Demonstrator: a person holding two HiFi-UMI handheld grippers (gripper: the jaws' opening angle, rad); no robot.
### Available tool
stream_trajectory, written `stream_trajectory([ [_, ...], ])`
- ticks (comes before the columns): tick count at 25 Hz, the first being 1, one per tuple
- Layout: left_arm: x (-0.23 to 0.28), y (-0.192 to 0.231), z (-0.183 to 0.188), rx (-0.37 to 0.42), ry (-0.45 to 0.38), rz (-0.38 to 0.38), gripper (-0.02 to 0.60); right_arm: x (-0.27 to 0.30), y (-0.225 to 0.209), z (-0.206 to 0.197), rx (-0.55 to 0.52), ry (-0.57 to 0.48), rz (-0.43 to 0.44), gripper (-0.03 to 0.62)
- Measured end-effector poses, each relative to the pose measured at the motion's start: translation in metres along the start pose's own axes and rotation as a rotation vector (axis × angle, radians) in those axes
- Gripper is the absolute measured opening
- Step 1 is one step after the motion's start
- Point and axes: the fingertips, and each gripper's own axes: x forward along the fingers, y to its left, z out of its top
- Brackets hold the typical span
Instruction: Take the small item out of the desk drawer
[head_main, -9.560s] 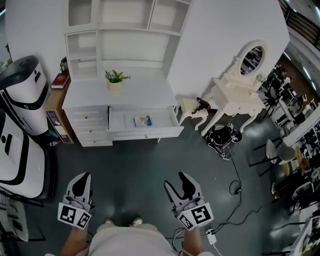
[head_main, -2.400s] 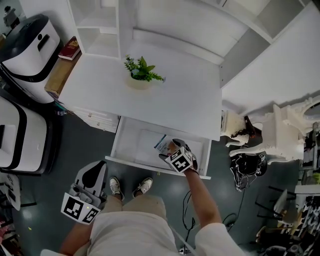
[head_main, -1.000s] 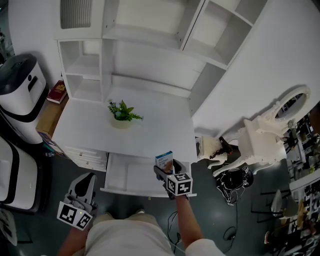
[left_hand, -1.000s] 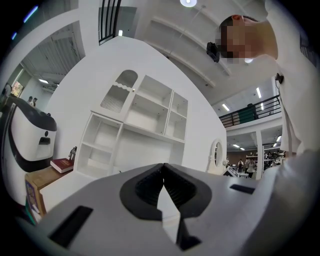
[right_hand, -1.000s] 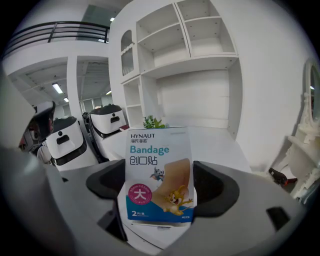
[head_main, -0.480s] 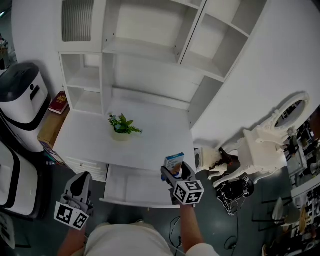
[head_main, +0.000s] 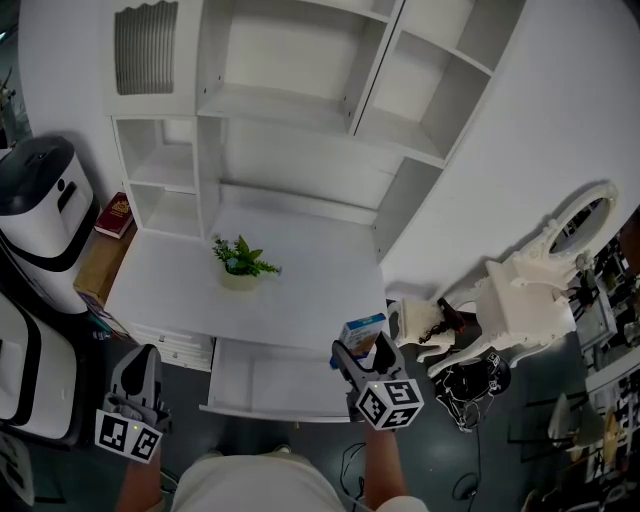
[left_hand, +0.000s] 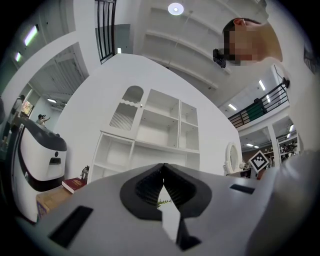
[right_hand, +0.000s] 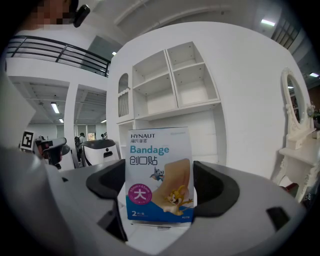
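Observation:
My right gripper is shut on a small blue-and-white bandage box, held upright above the desk's front right corner. In the right gripper view the bandage box stands between both black pads of the right gripper, its printed face toward the camera. The white desk drawer is pulled out below the desktop, and the part that shows is bare. My left gripper hangs at the lower left, off the desk, and the left gripper has its pads together on nothing.
A small potted plant sits on the white desktop under open shelves. A white machine and a red book stand at the left. A white dressing table and black cables are at the right.
My right gripper has lifted the bandage box up from the open drawer to desk-edge height and shifted right. My left gripper drifted left and slightly lower in the head view.

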Motion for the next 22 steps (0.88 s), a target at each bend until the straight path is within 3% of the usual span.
stream_trajectory([
  [13,-0.022,0.03,-0.001,-0.016,0.004,0.059,0.017,-0.043,0.021,0.016,0.009,-0.071,-0.04,0.433],
  [22,-0.031,0.033,-0.009,-0.038,0.036,0.053,0.017,-0.051,0.029,0.018,0.005,-0.069,-0.058,0.433],
])
